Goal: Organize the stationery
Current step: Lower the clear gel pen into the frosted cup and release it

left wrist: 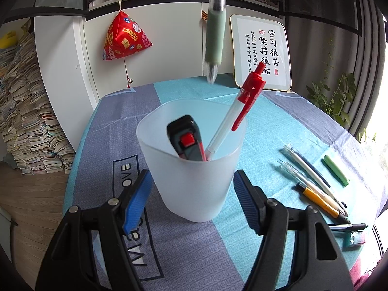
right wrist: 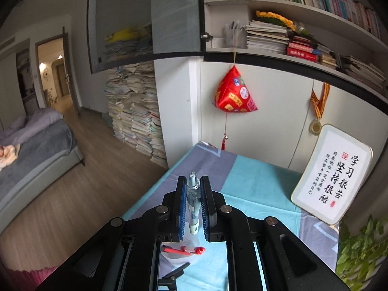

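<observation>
The left gripper [left wrist: 191, 194] is squeezing the frosted cup [left wrist: 191, 169] near the desk's front edge to steady it. The right gripper [right wrist: 193, 206] is pinching a green-grip pen [left wrist: 214, 38], tip down above the cup for dropping in.

Black hand-held gripper [left wrist: 192, 201], ribbed blue pads [left wrist: 135, 201], silver pivot screws

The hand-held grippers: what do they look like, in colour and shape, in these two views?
Both look alike. The left hand-held gripper and the right hand-held gripper have glossy black angular bodies with round silver pivot pins. Each has two flat fingers lined with ribbed blue pads. No cables, markings or sleeves show.
</observation>
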`<state>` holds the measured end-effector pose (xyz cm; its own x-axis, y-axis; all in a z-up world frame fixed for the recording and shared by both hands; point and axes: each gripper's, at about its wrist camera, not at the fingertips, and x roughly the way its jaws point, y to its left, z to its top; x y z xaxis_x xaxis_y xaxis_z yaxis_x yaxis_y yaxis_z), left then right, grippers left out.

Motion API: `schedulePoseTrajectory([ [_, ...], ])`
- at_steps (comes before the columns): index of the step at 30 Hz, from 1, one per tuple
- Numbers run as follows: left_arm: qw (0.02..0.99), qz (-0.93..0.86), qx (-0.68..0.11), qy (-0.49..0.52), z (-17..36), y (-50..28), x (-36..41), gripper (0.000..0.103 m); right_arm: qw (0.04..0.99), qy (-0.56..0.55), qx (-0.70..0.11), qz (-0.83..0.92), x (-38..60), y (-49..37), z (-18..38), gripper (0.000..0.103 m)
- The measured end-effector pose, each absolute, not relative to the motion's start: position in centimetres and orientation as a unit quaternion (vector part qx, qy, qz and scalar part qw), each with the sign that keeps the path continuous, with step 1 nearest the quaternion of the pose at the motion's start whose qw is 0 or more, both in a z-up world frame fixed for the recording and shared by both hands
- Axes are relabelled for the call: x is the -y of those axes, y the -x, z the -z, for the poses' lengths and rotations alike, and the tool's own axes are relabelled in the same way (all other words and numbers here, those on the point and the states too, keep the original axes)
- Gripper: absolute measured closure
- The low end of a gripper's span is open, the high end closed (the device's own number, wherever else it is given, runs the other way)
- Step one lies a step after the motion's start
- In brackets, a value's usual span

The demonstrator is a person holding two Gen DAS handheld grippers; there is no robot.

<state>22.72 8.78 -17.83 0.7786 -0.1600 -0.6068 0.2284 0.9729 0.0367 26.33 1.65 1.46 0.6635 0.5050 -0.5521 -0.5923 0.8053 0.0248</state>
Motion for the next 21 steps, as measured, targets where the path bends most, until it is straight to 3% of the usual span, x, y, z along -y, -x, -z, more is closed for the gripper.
schedulePoseTrajectory([
  [7, 0.941, 0.104, -0.317, -0.050, 17.7, -23.0, -8.7, 0.035, 0.890, 0.069, -0.337, -0.300, -1.8, -28.2, 2.9, 0.091],
  [21, 0.941, 0.104, -0.318, -0.050, 17.7, -23.0, -8.7, 0.035, 0.872, 0.055, -0.388, -0.294, -1.1, -29.1, 6.2, 0.091],
])
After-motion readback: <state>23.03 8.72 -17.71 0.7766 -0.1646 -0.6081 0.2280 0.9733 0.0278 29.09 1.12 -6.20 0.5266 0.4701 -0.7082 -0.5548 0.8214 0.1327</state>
